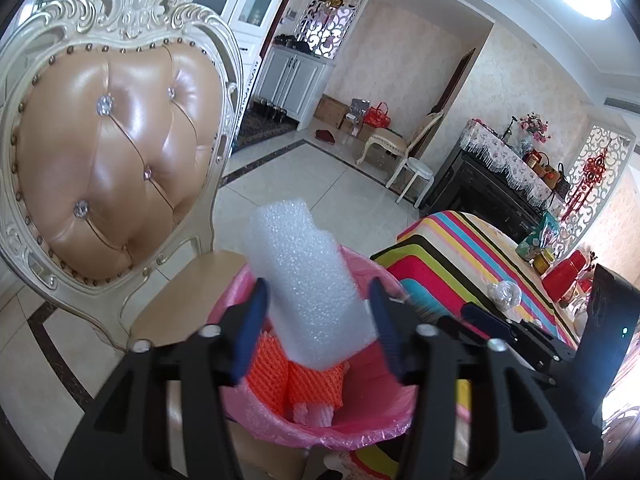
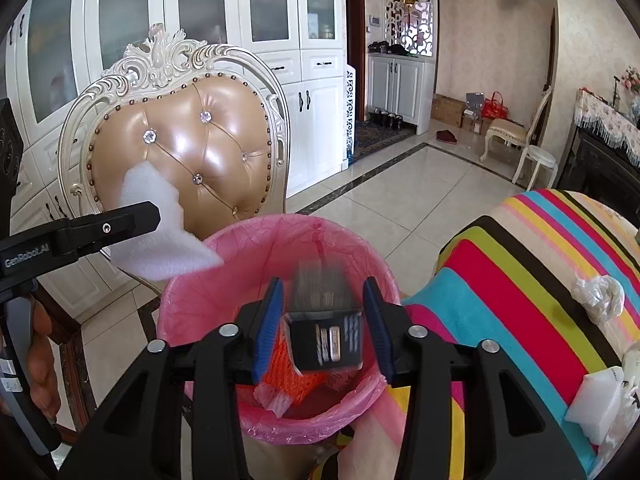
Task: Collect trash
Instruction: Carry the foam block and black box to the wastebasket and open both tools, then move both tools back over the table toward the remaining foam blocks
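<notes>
Right, both pieces are over the bin at once!
Step in hand: the drop. Two bits of trash sit above the pink-lined bin [image 2: 280,248], which already holds orange foam netting [image 1: 296,380].
Left hand-held gripper [image 1: 318,320]: jaws spread, blue pads standing clear on either side of the white foam sheet [image 1: 308,292]. No grip that I can see, so the sheet looks released, tilted over the bin mouth.
Right hand-held gripper [image 2: 322,328]: jaws parted too, a small gap showing either side of the dark box [image 2: 326,340], whose upper part is smeared with blur. I'd call that one let go as well.
Trash left: a crumpled clear wrapper [image 2: 598,296] and a white block [image 2: 596,412] lie on the striped table [image 2: 520,280], the block near its front edge.
Next move: judging by this, pull both grippers back and swing towards the table for the wrapper.
Edges: the foam sheet hangs by the bin's left rim in the right wrist view and could tip out onto the chair [image 2: 180,148].
Room: chair just behind the bin, table edge just beside it on the right; open tiled floor [image 2: 420,188] beyond.
</notes>
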